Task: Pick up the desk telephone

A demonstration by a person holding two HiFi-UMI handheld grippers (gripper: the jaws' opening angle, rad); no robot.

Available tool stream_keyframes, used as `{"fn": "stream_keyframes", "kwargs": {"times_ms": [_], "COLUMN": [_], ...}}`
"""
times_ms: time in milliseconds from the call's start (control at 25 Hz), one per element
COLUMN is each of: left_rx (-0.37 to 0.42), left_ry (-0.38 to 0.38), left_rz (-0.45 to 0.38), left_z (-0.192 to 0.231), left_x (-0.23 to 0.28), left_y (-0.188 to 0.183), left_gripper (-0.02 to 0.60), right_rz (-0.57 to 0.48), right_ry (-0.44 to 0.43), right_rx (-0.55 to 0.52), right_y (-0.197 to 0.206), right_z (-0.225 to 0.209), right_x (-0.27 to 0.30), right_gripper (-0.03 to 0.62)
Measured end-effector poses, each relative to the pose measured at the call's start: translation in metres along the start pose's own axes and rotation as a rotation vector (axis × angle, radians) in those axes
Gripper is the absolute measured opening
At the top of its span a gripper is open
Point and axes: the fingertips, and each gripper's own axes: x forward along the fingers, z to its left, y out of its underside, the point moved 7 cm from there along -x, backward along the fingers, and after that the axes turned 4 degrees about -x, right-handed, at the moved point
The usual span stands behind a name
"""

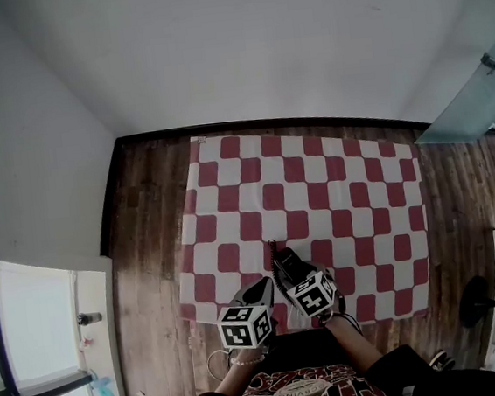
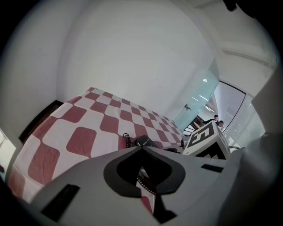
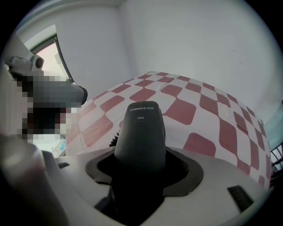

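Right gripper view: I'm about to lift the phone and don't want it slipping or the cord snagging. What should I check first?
1. Right gripper closed on the handset: ok, the jaws clamp both its sides.
2. Grip depth: ok, the handset sits well back between the jaws with its end poking forward.
3. Left gripper free of the phone: cannot tell; its jaw tips meet, but the coiled cord shows in the gap behind them.
4. Cord's far end free to follow: cannot tell, it is hidden.
5. Phone base located: cannot tell; only the handset is plainly seen.
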Motion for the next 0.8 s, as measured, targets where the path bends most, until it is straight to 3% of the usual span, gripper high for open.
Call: {"fn": "stream_keyframes", "kwargs": {"times_ms": [360,800], "left_rx": [0.049,0.087], "left_ry": [0.002,-0.004], "left_rz": [-0.005,-0.004], "left_z": [-0.0053,-0.0062], "left_x": [0.0056,0.0058], "left_y": [-0.0031,-0.0057], "left_gripper": [0.009,0.009], "right_rz": [-0.043,-0.025], "right_ry": [0.007,-0.004], "right_rx": [0.012,0.000], "right_y": [0.0033,0.0032], "right_z": [-0.0004,-0.0002], "right_x": [-0.0013,-0.0029], "right_gripper": [0.287,0.287]}}
